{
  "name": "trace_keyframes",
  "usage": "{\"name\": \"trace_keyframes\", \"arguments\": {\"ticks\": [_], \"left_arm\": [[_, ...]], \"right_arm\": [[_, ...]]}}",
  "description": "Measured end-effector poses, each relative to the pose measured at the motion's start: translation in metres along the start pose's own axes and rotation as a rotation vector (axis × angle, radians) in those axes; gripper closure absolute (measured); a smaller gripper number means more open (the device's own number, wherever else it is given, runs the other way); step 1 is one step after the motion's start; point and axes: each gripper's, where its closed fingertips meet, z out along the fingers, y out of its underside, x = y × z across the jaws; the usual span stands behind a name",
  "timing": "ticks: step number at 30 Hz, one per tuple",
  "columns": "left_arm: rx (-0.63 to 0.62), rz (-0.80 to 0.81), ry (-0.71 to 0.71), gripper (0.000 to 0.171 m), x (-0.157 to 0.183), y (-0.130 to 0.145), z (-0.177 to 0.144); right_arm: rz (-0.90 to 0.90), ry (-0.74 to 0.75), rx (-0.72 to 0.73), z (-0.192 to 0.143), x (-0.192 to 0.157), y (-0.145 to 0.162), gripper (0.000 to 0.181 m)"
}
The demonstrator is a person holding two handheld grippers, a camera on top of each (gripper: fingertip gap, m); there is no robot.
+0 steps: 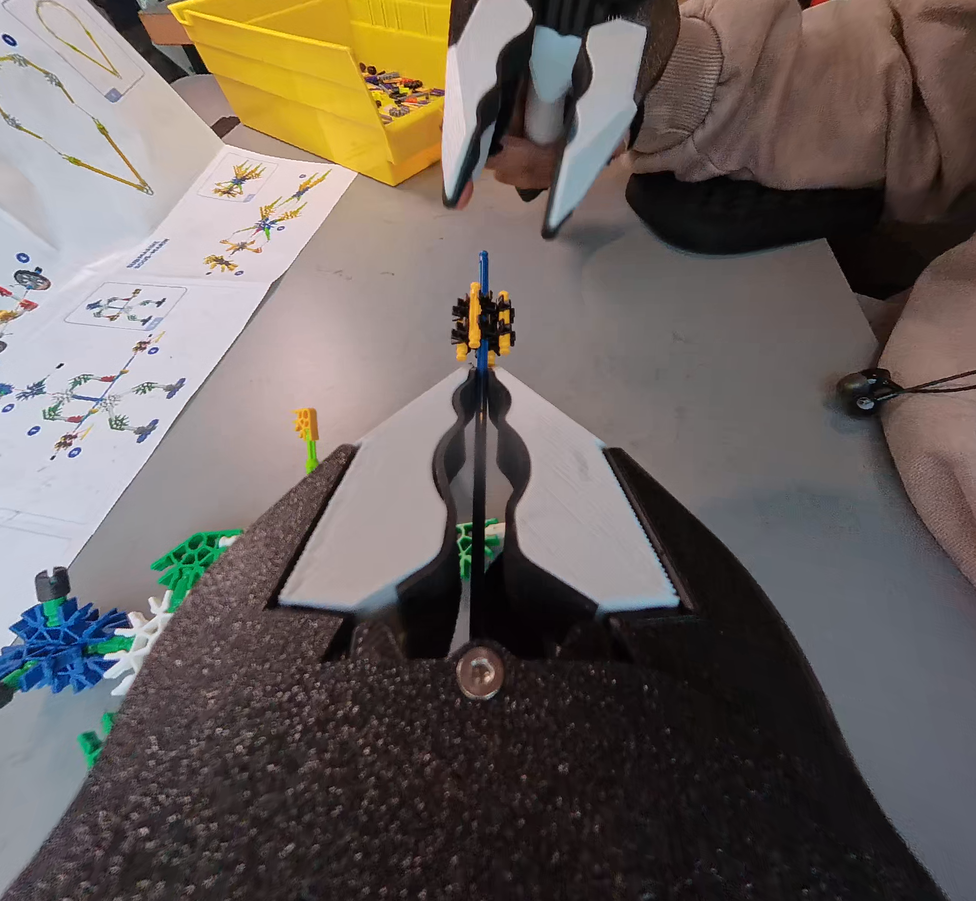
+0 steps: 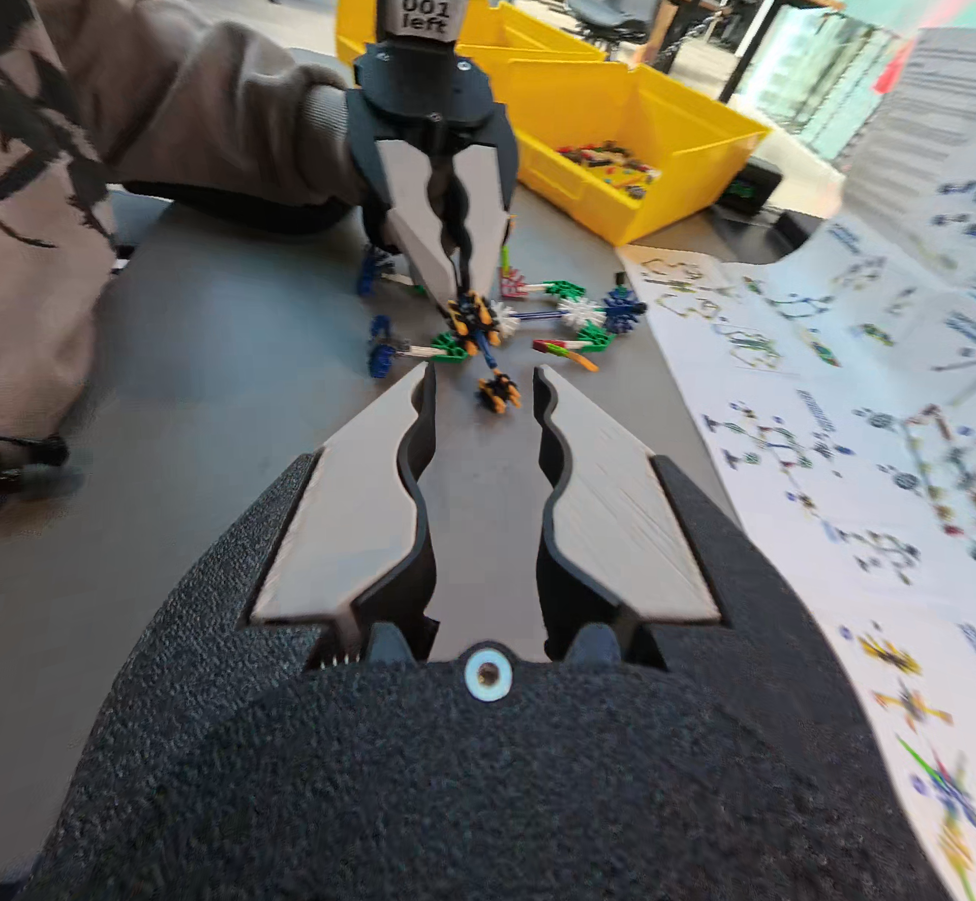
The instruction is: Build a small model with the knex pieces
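Left gripper: the jaws are seen clenched on a thin blue rod that runs straight forward along the fingers, its free tip pointing away toward the other gripper.
Rod load: a black-and-yellow connector cluster is threaded on the rod just beyond the fingertips.
Right gripper: the jaws are held released, with nothing between them and bare grey worktop seen through the gap.
Key relation: in the right wrist view a second small black-and-yellow cluster is seen at the rod's near end, just ahead of the released jaws and slightly right of their centre line.
Rod axis: it is roughly in line with both grippers, which face each other.
Behind: a partly built model lies on the worktop.
Far: a yellow bin of small parts and an instruction sheet are noted.
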Motion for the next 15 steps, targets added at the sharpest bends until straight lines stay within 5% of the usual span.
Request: {"name": "trace_keyframes", "arguments": {"ticks": [4, 6, 11, 15], "left_arm": [[-0.011, 0.04, 0.055, 0.169, 0.016, -0.001, 0.005], [-0.036, 0.066, 0.089, 0.169, 0.025, 0.001, 0.007], [-0.062, 0.067, 0.035, 0.169, 0.012, 0.004, 0.0], [-0.093, 0.066, -0.05, 0.169, -0.006, 0.01, -0.006]], "right_arm": [[-0.005, -0.076, -0.043, 0.033, -0.025, 0.006, 0.137], [-0.021, -0.089, -0.028, 0.041, -0.032, 0.004, 0.158], [0.035, -0.072, -0.062, 0.017, -0.013, 0.01, 0.158], [0.051, 0.046, -0.292, -0.004, 0.016, 0.058, 0.158]]}}
